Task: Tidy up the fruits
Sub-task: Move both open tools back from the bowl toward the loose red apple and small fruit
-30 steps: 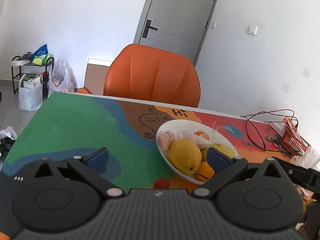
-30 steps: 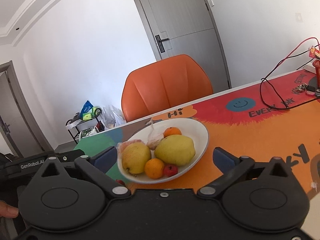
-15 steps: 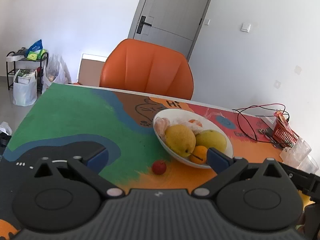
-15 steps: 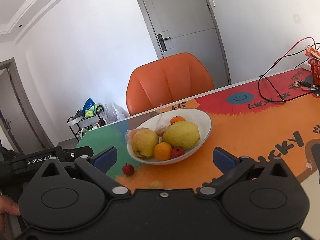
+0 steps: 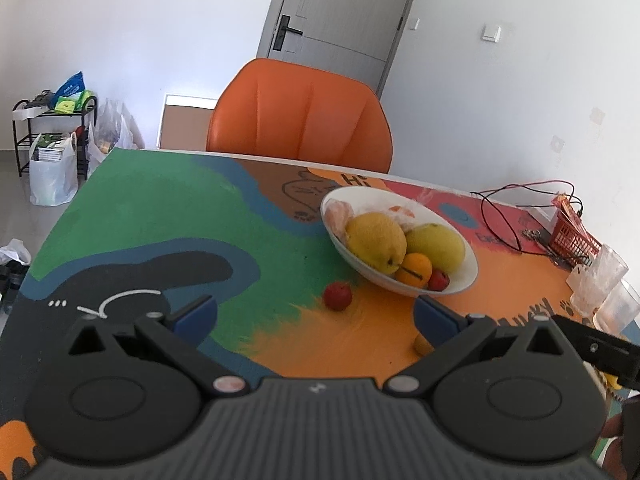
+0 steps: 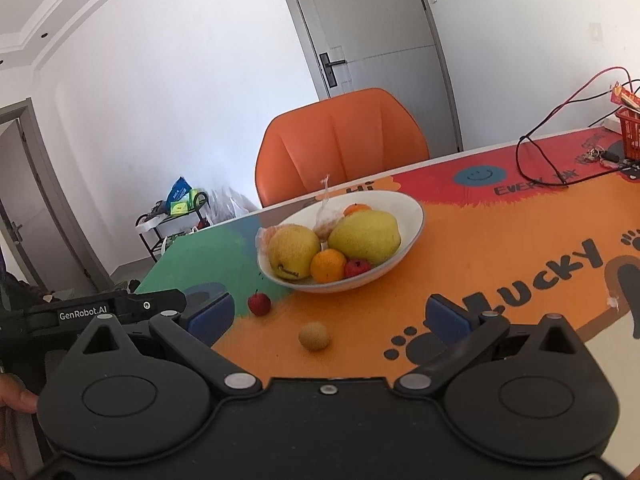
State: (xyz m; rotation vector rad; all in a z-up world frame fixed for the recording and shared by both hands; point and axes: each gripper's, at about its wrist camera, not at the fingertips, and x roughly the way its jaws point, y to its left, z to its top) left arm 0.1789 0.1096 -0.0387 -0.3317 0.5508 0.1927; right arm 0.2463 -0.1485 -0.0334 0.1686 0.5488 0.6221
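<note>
Both tongs (image 5: 314, 314) (image 6: 328, 316) spread, empty; two loose fruits: red (image 6: 259, 303), tan (image 6: 314, 336) beside bowl (image 6: 412, 224).

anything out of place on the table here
Two fruits lie loose on the mat beside the white bowl: a small red fruit and a small tan round fruit. The other fruit is piled in the bowl. Both grippers are open and empty.

Orange chair (image 5: 300, 116) behind table; red basket (image 5: 572, 236), cups (image 5: 600, 280).
</note>
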